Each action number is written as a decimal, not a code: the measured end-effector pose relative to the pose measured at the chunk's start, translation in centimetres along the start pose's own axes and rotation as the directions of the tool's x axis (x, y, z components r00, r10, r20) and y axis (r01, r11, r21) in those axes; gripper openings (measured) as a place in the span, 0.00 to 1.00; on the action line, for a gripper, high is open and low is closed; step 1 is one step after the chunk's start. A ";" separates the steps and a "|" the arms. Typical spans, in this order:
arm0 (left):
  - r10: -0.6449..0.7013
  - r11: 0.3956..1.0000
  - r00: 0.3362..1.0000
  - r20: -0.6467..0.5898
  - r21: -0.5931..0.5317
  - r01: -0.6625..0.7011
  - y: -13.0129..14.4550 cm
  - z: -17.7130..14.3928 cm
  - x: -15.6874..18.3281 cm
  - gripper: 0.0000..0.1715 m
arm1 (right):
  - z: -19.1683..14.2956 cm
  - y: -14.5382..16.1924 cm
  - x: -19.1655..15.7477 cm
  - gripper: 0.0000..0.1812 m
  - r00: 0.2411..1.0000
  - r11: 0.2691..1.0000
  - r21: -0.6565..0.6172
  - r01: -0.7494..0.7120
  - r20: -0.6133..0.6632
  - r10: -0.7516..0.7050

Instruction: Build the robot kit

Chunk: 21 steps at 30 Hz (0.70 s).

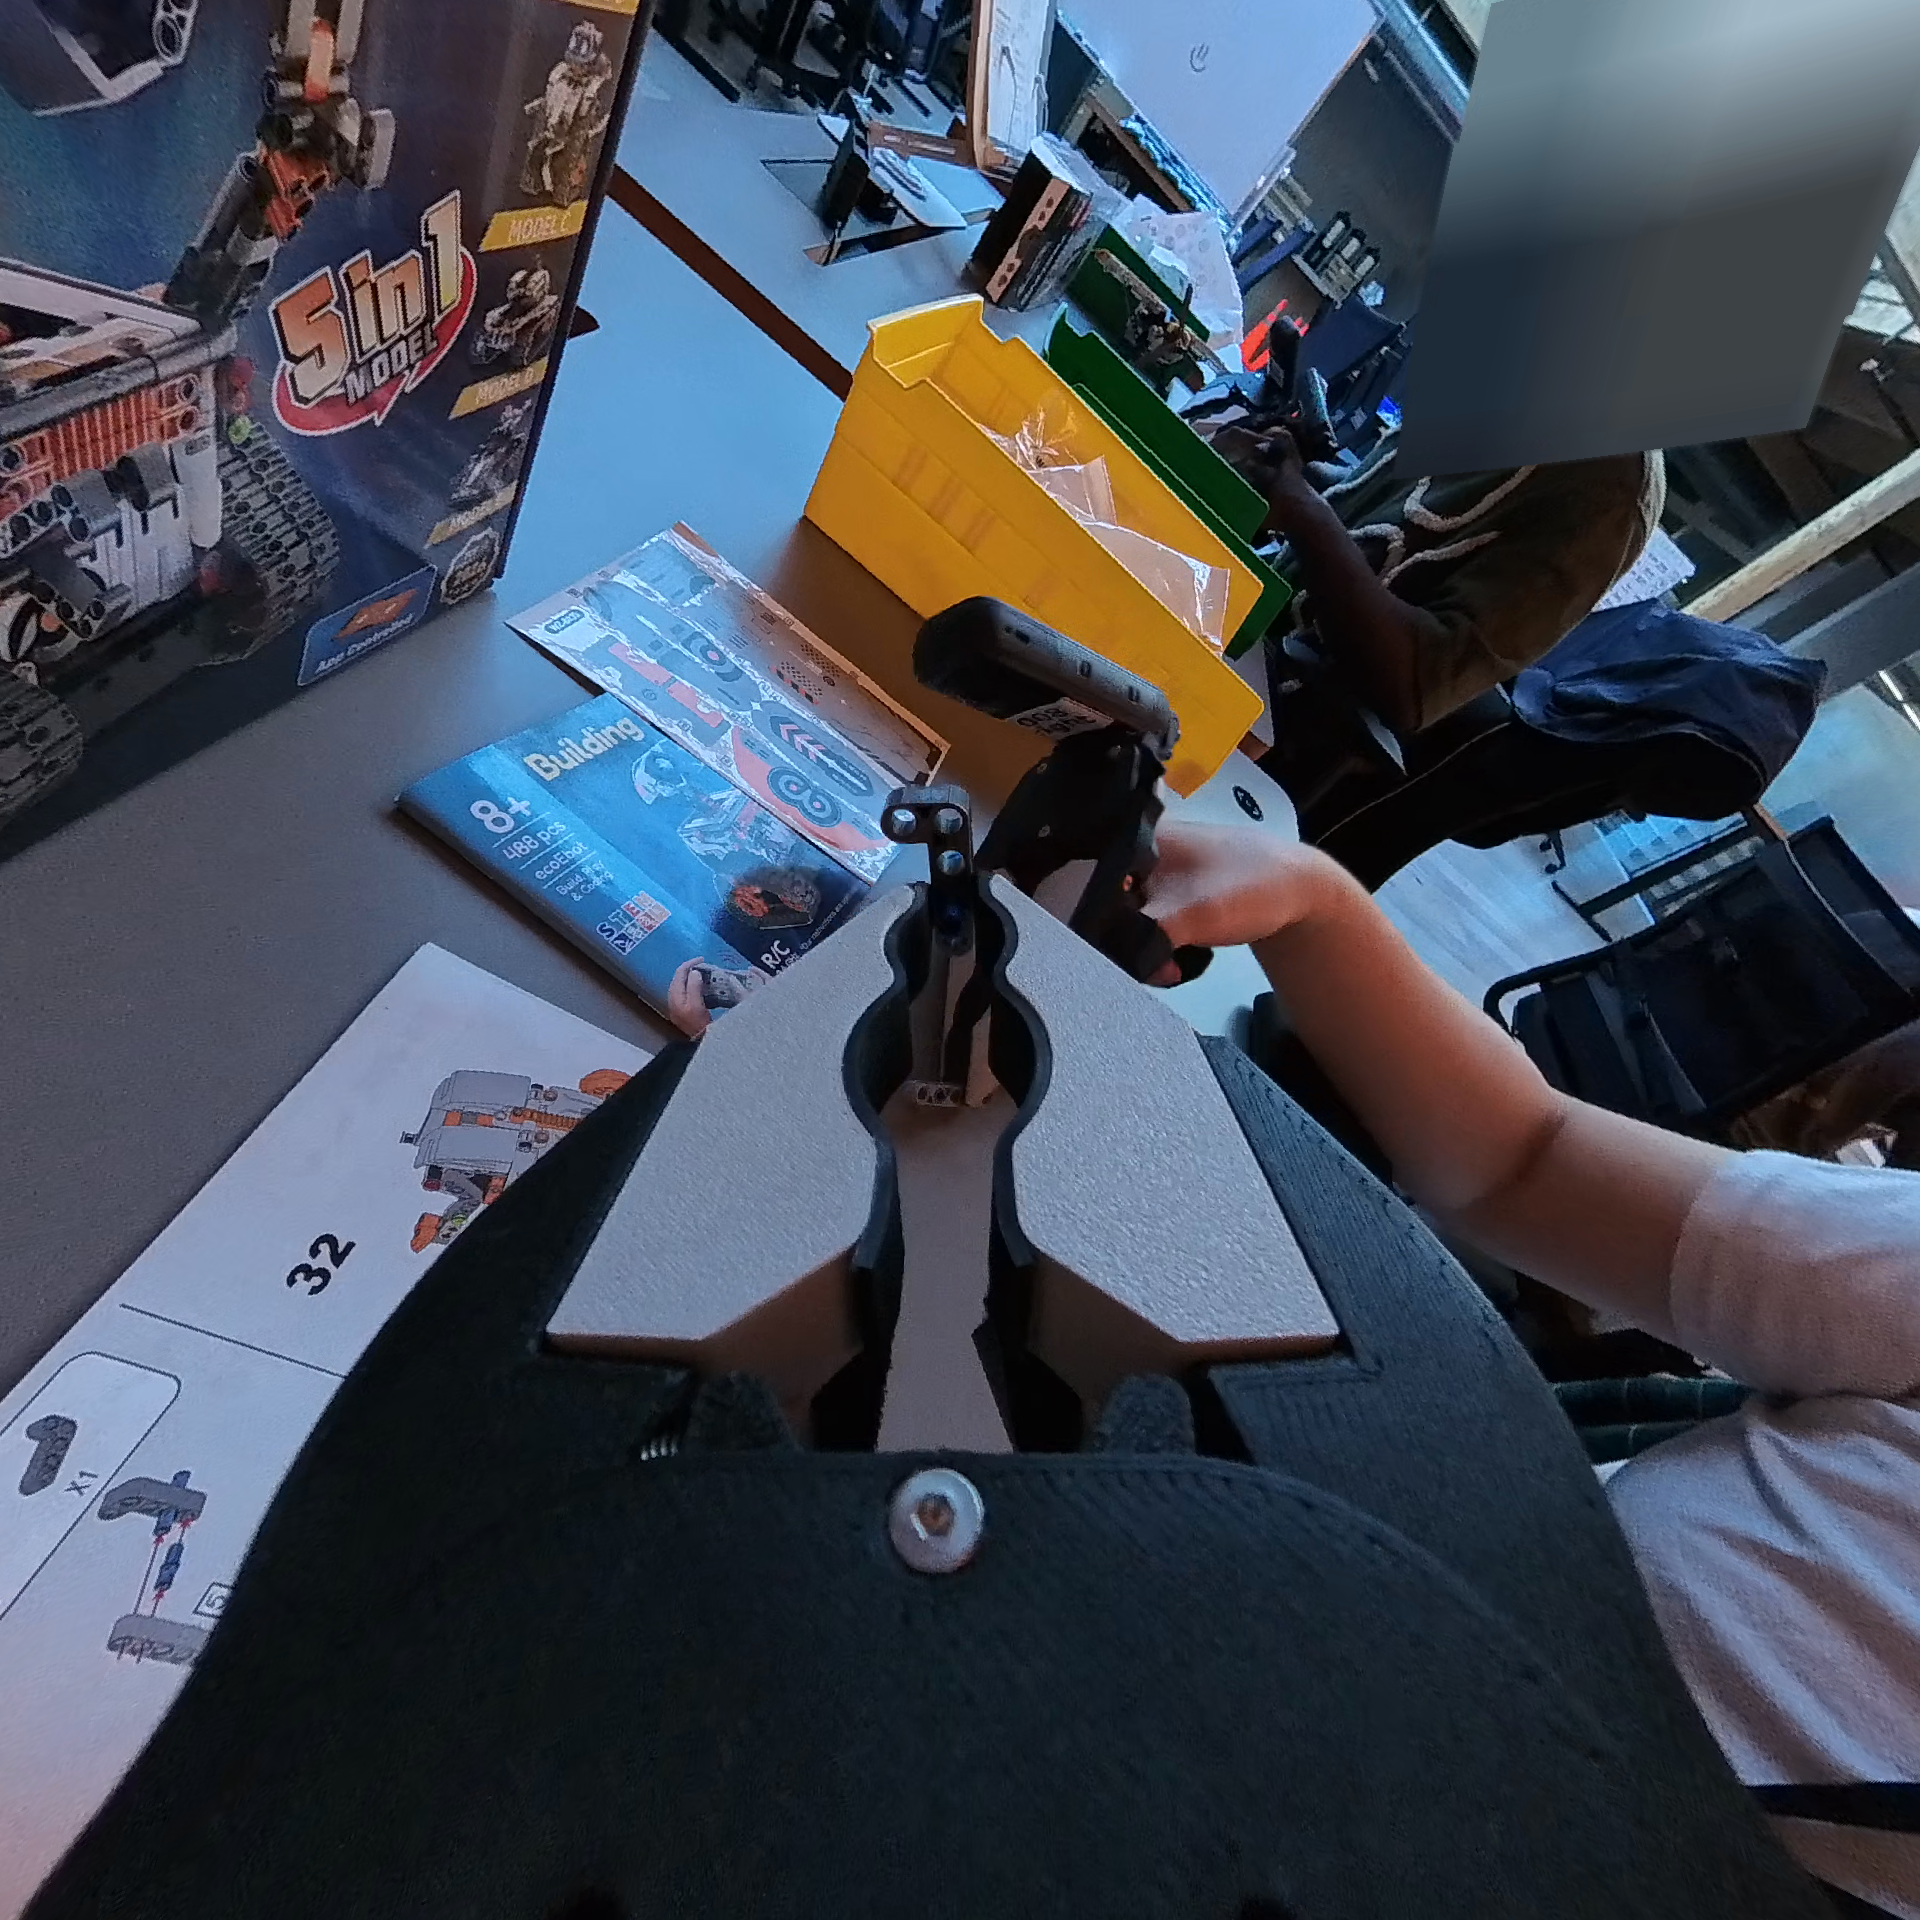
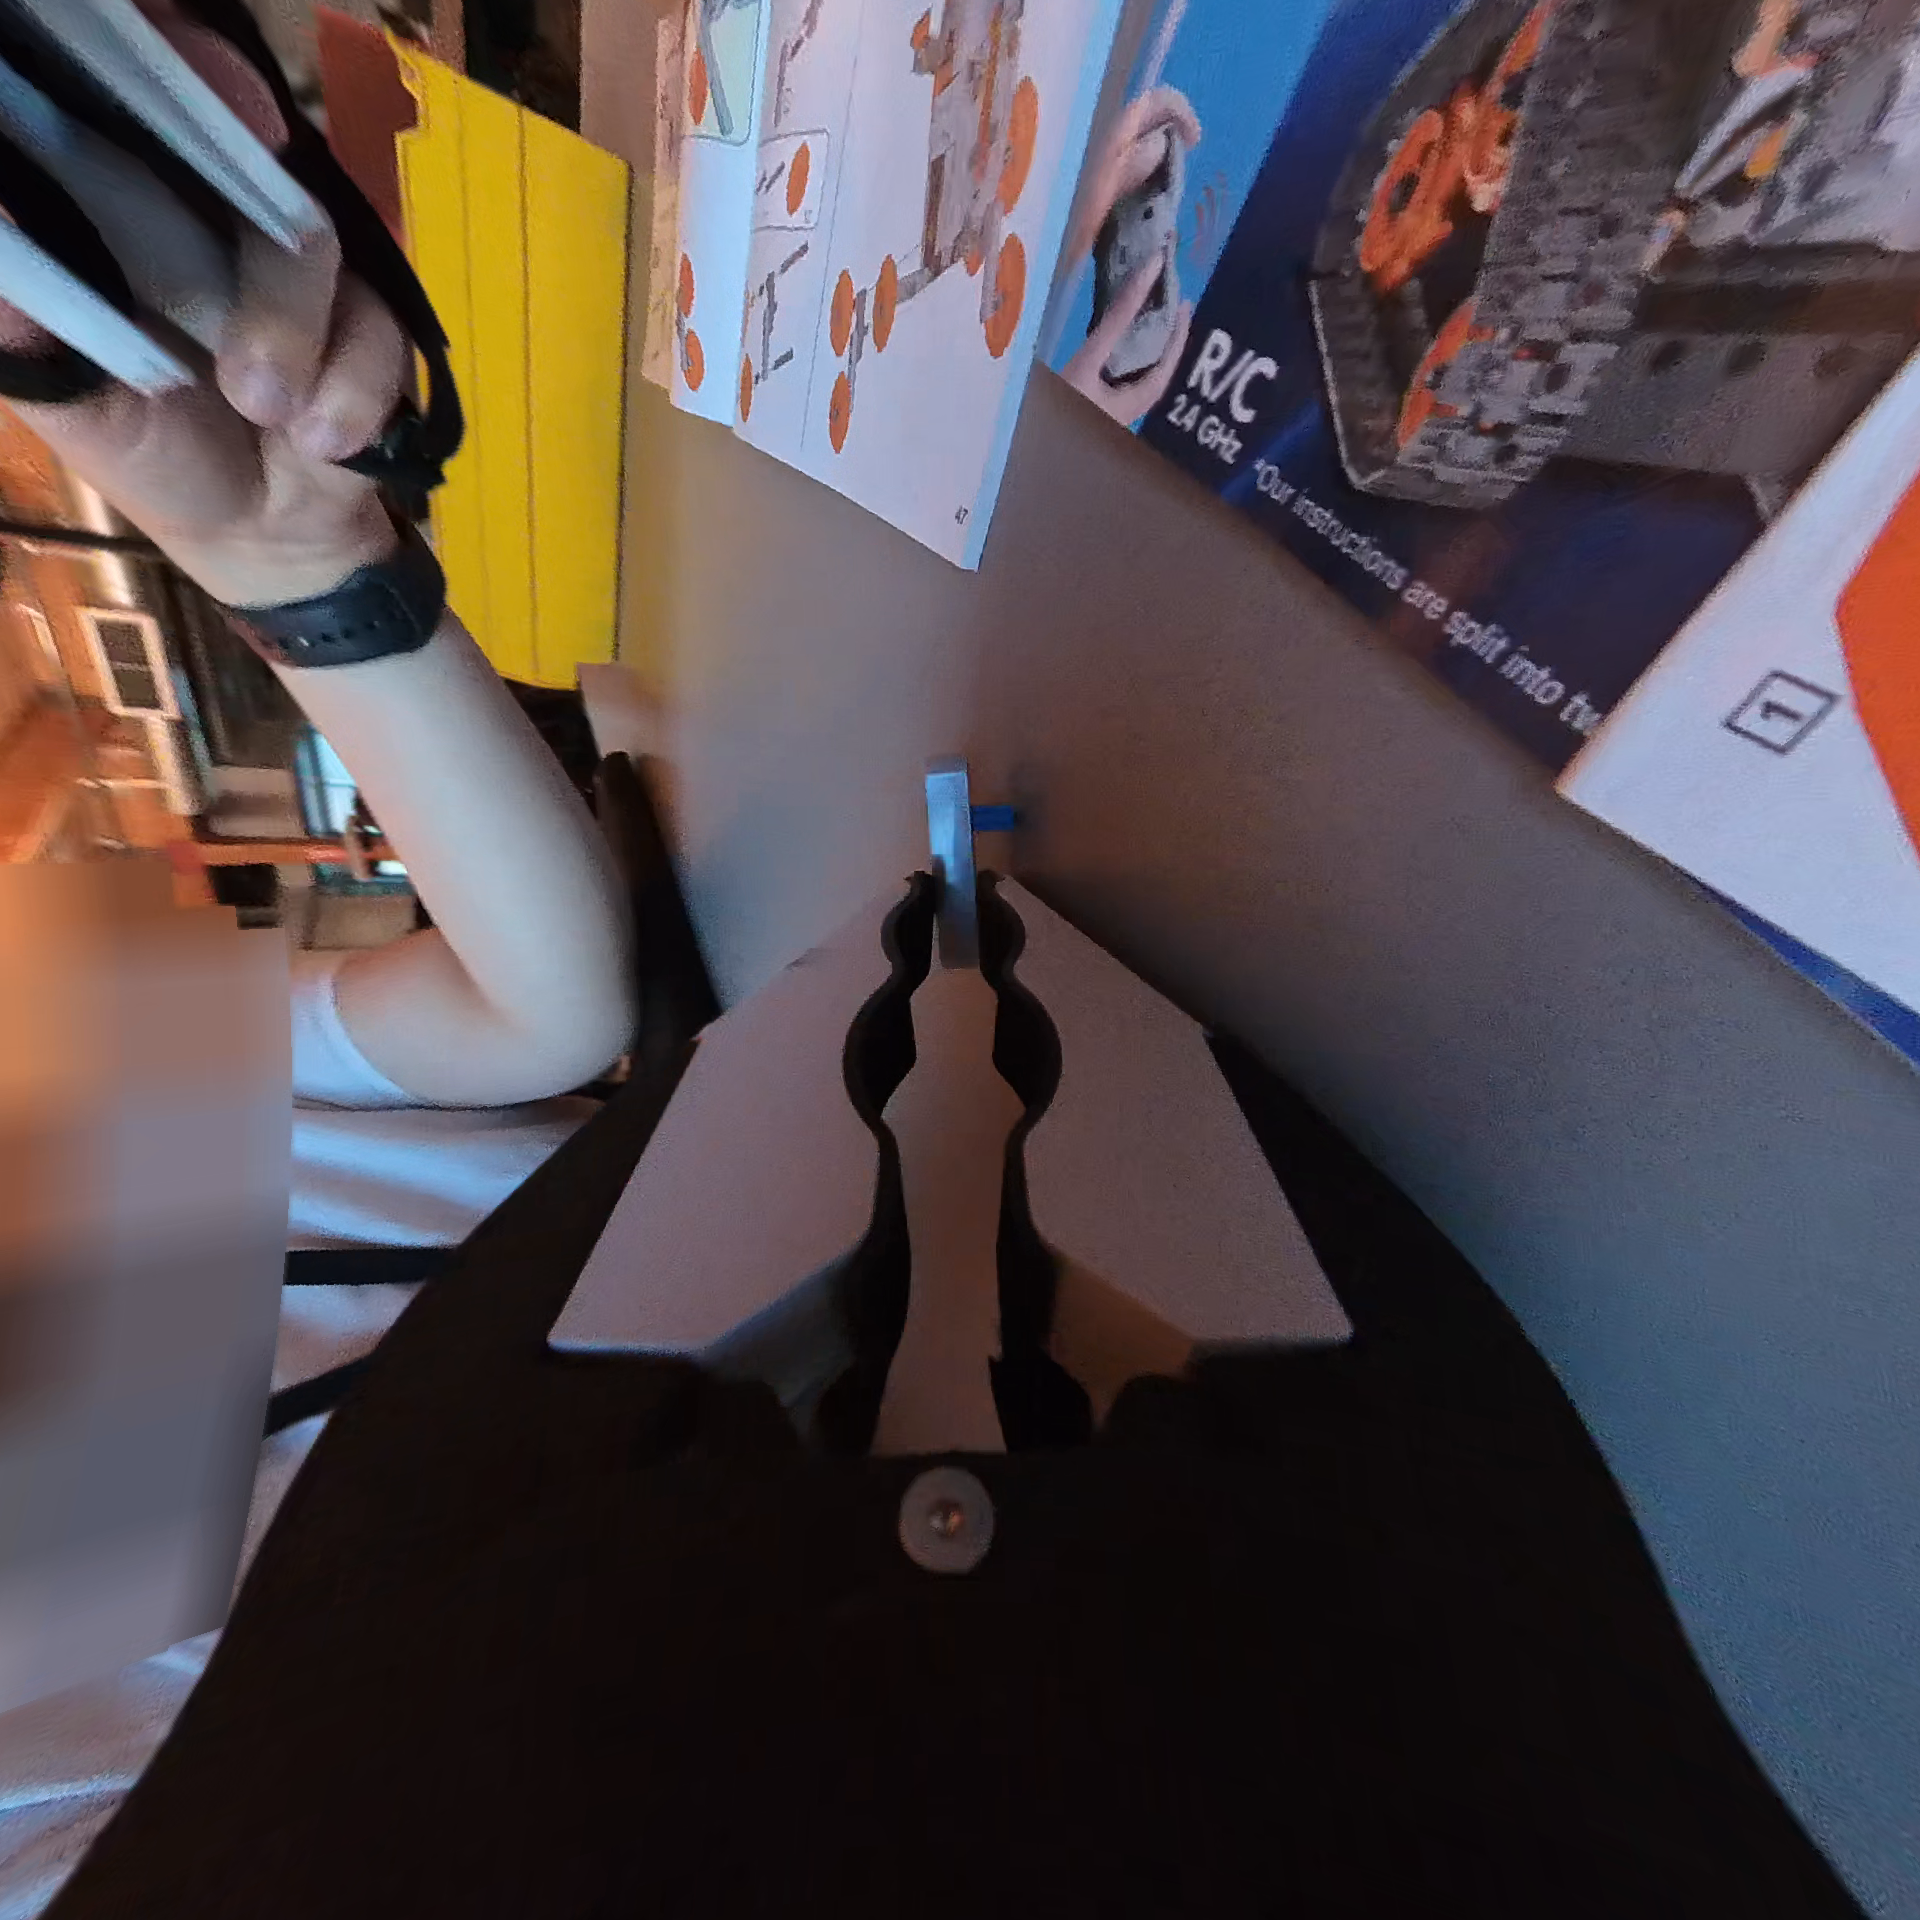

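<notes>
The left gripper has its jaws clamped on a small grey and black beam assembly held upright above the grey table. The right gripper pinches a light grey beam carrying a blue pin, close over the tabletop. Beyond lie an open instruction sheet, a blue booklet, a sticker sheet, a yellow bin and the kit box.
</notes>
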<state>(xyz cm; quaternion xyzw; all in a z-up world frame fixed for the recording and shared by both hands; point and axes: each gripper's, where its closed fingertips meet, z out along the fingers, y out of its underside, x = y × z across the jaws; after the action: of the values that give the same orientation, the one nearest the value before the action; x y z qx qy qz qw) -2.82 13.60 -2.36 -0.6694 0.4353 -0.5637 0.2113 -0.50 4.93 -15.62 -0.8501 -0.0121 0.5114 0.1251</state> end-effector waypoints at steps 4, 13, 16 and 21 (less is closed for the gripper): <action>0.006 1.000 1.000 0.000 -0.010 -0.006 0.1 0.1 0.1 0.02 | -0.4 -0.3 0.3 0.05 0.999 0.999 0.006 -0.054 0.004 0.054; 0.006 1.000 1.000 0.000 -0.016 -0.006 0.2 0.2 0.1 0.02 | -1.6 -0.3 0.8 0.04 0.997 0.995 0.067 -0.076 0.023 0.074; 0.011 1.000 1.000 -0.002 -0.018 -0.011 0.2 0.3 0.2 0.02 | -1.8 -0.1 1.0 0.05 0.998 0.996 0.060 -0.067 -0.002 0.068; 0.012 1.000 1.000 -0.002 -0.020 -0.012 0.3 0.4 0.3 0.03 | -2.1 -0.1 1.2 0.05 0.996 0.992 0.083 -0.093 -0.011 0.094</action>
<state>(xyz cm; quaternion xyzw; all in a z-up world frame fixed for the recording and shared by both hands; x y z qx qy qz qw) -2.58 13.17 -2.52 -0.6684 0.4451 -0.5587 0.2073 1.87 4.78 -15.72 -0.8476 0.0497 0.5104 0.1359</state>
